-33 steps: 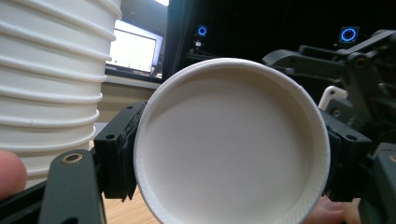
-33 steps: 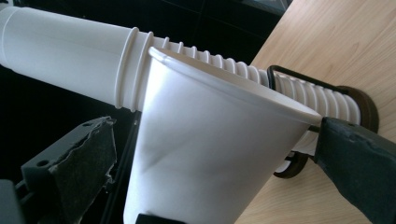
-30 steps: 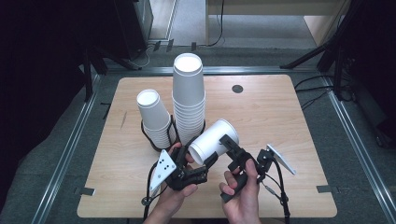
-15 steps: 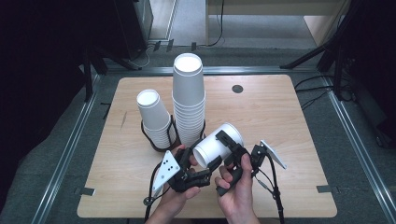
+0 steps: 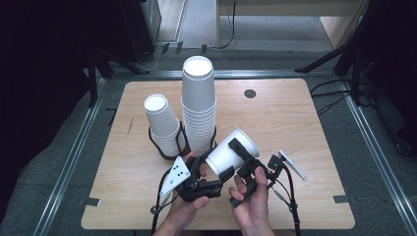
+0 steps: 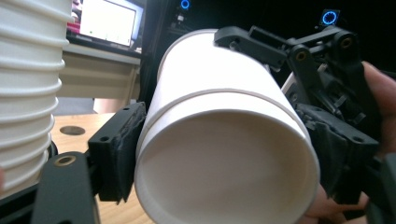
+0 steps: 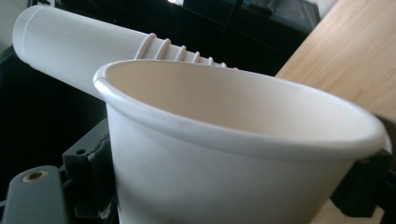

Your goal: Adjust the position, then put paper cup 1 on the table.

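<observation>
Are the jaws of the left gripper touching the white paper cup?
Touching. The left gripper view shows the left gripper with its two black jaws pressed against opposite sides of the cup near its rim, no gap between.

A white paper cup point(image 5: 231, 154), tilted on its side above the wooden table point(image 5: 305, 118), is gripped between the left gripper point(image 5: 212, 173) and the right gripper point(image 5: 241, 160), just beside a tall cup stack point(image 5: 198, 105) and a shorter cup stack point(image 5: 163, 125).
</observation>
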{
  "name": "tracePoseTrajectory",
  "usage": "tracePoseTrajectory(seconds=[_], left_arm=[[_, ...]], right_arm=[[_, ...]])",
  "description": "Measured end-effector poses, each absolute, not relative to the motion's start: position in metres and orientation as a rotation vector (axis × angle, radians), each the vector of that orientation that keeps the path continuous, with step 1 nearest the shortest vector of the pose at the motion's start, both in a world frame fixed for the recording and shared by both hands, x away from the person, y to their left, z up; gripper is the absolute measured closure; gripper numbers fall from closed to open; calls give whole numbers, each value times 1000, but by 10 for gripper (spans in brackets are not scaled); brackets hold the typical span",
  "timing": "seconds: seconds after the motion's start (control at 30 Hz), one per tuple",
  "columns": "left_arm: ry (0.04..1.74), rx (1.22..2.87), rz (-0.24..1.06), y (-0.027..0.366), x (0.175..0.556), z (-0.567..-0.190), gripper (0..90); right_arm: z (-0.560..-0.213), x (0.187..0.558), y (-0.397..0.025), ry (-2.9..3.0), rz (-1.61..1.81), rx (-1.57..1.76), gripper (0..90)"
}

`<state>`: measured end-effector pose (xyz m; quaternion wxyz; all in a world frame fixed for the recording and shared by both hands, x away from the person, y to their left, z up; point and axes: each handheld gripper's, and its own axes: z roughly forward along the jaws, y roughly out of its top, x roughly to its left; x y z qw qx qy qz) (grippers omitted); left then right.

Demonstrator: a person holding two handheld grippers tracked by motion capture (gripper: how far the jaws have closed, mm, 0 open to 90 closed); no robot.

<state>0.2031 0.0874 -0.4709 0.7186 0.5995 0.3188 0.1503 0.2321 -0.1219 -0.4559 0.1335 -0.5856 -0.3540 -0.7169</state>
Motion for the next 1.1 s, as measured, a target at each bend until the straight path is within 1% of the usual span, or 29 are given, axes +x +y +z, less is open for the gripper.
tracePoseTrajectory(seconds=[0.03,0.2,0.47,0.6,0.7,0.97,1.1], left_arm=[[696,1329,324,88,203,-471,101],[705,1357,290,91,204,-468,87],[735,1372,281,99,207,-466,76],[748,1375,297,102,209,-466,76],[772,1400,347,105,211,-466,77],[801,1388,360,114,213,-463,77],[810,1388,366,116,214,-462,77]], right_arm=[[-455,232,-123,-1044,-2094,-1693,129],[-449,232,-126,-1143,-2176,-1725,131],[-439,236,-133,-1366,-2305,-1763,131],[-434,237,-137,-1521,-2371,-1803,130],[-431,239,-139,-1647,-2412,-1824,129],[-429,246,-144,-1938,-2454,-1866,127],[-429,251,-146,-1965,-2485,-1868,127]])
